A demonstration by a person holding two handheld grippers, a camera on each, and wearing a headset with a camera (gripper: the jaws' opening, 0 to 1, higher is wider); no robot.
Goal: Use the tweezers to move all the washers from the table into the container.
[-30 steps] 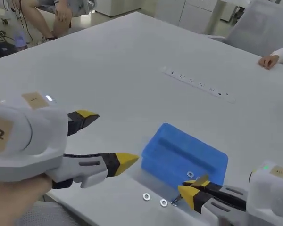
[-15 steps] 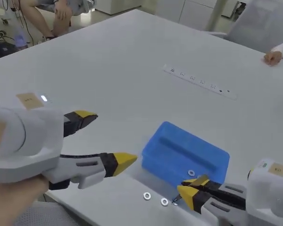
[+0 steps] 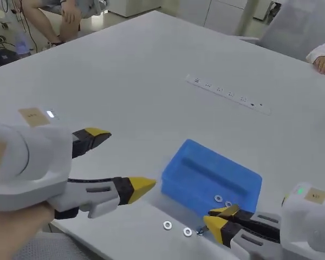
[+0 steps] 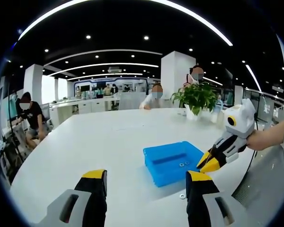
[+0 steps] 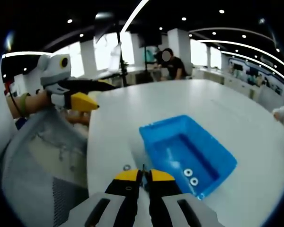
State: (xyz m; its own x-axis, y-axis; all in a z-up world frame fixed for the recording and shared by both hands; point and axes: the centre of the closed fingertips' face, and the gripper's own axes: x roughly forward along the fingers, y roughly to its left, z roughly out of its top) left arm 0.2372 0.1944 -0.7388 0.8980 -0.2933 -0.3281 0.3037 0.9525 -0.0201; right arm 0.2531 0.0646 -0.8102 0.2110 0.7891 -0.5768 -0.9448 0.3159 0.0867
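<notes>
Holds the thin tweezers [image 5: 143, 169] clamped in the right tool [image 3: 210, 218], jaws pressed together on them, tip just beside the nearer washer [image 3: 187, 232] of two lying flat on the surface [image 3: 124, 70] in front of the blue container [image 3: 176, 187]. Shows the left tool [image 3: 131, 158] spread wide, empty and well apart to the left, so probably calls for the right one to reach slightly left; counts two more washers [image 3: 218, 199] inside the container
</notes>
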